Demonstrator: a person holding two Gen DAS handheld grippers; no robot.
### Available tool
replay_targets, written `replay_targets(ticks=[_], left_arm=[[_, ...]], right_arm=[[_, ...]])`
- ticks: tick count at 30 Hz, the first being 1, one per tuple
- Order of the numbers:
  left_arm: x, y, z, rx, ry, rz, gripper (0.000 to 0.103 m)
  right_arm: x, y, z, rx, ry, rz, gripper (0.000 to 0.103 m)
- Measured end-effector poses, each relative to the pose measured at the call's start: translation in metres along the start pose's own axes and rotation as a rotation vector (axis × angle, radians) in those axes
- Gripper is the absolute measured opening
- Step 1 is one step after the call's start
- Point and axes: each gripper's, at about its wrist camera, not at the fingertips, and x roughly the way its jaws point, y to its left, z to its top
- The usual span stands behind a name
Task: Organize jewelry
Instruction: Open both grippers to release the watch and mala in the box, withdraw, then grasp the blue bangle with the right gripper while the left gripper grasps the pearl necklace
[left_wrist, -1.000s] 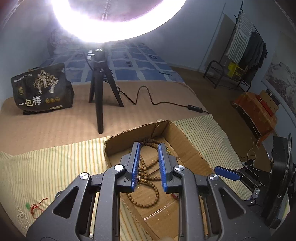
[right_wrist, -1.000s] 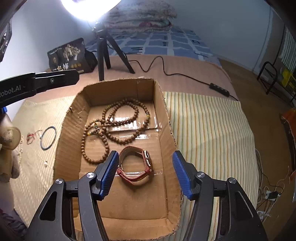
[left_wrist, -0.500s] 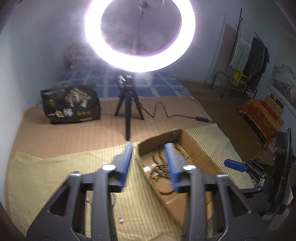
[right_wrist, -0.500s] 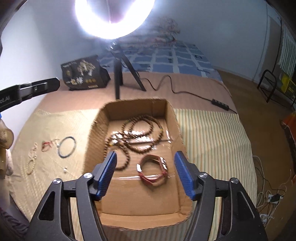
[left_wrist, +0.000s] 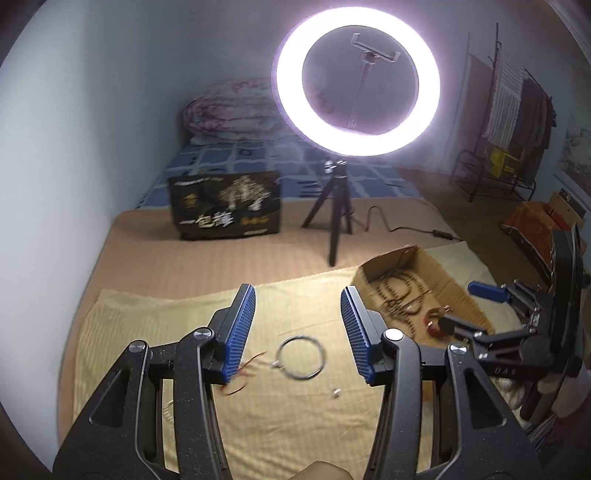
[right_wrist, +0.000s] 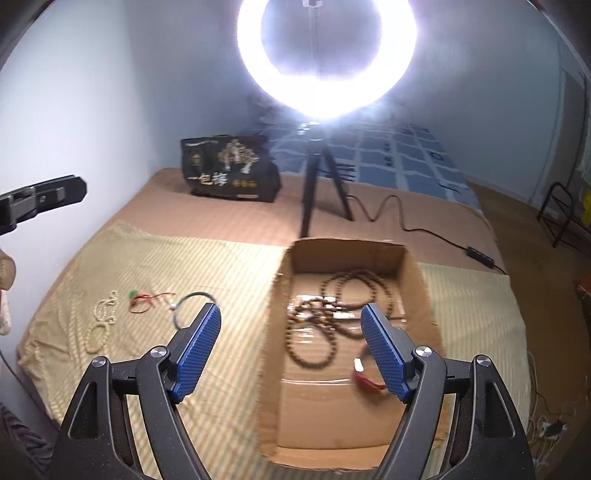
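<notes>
A bed (right_wrist: 221, 218) carries a striped yellow cloth (right_wrist: 207, 266) across the lower frame. On the cloth lie a cardboard box (right_wrist: 347, 254) at centre right, and at left a white bead string (right_wrist: 101, 319), a red cord (right_wrist: 147, 297) and a thin bangle (right_wrist: 190, 308). Behind, a black bag (right_wrist: 229, 168) and a tripod (right_wrist: 319, 177).

Black bag (right_wrist: 229, 170), upper-left of ctr in right wrist view: white chars "一包梅" on front. Gold print below: illegible. No other legible txt.
</notes>
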Motion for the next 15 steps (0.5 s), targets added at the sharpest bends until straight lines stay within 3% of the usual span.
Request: replay_targets(ticks=[15], left_arm=[[-0.005,0.102,-0.073,-0.120,0.129,0.083,0.049]], right_arm=[[0.034,0.067,0.007,-0.075,0.058,0.141,0.079]])
